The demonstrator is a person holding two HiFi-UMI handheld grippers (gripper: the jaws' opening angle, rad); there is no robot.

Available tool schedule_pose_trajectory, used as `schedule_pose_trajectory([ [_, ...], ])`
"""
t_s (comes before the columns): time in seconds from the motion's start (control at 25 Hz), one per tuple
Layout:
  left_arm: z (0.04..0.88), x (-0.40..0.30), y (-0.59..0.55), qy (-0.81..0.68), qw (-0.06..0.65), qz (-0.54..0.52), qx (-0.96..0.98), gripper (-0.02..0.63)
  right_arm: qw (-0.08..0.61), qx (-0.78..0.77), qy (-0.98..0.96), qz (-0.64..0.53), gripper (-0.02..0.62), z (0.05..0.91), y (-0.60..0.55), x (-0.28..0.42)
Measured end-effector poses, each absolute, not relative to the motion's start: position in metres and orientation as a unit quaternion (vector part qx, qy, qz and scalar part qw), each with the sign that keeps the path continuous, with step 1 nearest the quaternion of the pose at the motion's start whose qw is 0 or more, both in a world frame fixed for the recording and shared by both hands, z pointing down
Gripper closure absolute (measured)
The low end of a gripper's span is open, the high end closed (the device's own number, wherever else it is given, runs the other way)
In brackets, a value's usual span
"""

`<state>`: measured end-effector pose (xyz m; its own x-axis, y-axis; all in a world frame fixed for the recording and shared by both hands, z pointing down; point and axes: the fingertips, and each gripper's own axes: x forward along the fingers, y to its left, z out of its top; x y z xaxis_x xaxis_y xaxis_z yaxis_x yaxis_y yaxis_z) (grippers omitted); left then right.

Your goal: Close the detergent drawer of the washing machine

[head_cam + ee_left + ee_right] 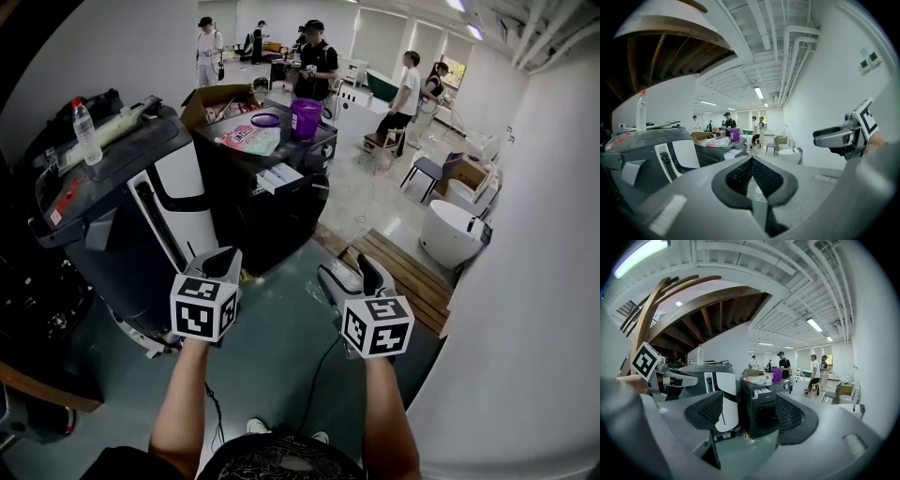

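1. Head view shows the dark washer (267,202) ahead of the person; every place below is given from it.
2. A grey machine (122,187) stands just left of the washer, as seen from the washer's front.
3. The left gripper (225,261) and right gripper (372,267) hang in front of the washer, well apart from it and touching nothing. The left tongs are pressed together on nothing. The right tongs are spread, with only the far-off washer showing between them.
4. A purple bucket (306,117) sits on the washer's top, toward the back.
5. The drawer (278,177) is at the upper left of the washer's front and looks pulled out, its pale inside showing.
6. A bottle (84,131) stands on the grey machine, left of the washer.
7. The step in hand seems to be the approach. The left gripper, with its tongs together, would make a blunt pusher. It should meet the middle of the drawer's face squarely and press straight into the washer, since an off-centre push may skew and jam the drawer. The push should go on until the drawer sits flush.
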<state>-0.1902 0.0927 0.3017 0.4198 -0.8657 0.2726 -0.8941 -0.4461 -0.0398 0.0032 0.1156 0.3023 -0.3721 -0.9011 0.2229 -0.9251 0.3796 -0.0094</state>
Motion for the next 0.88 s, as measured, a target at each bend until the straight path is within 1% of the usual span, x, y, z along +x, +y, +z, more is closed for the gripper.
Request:
schedule_pose_trajectory([
  [0.2, 0.301, -0.203, 0.086, -0.512, 0.055, 0.126, 0.848, 0.606, 0.088, 0.56, -0.821, 0.069, 0.192, 0.303, 0.113, -0.013],
  [0.44, 0.303, -0.224, 0.079, -0.507, 0.054, 0.127, 0.851, 0.606, 0.089, 0.564, -0.818, 0.071, 0.157, 0.305, 0.109, -0.035],
  [0.88, 0.307, -0.24, 0.07, -0.499, 0.052, 0.133, 0.855, 0.606, 0.088, 0.571, -0.813, 0.074, 0.149, 0.308, 0.099, -0.049],
])
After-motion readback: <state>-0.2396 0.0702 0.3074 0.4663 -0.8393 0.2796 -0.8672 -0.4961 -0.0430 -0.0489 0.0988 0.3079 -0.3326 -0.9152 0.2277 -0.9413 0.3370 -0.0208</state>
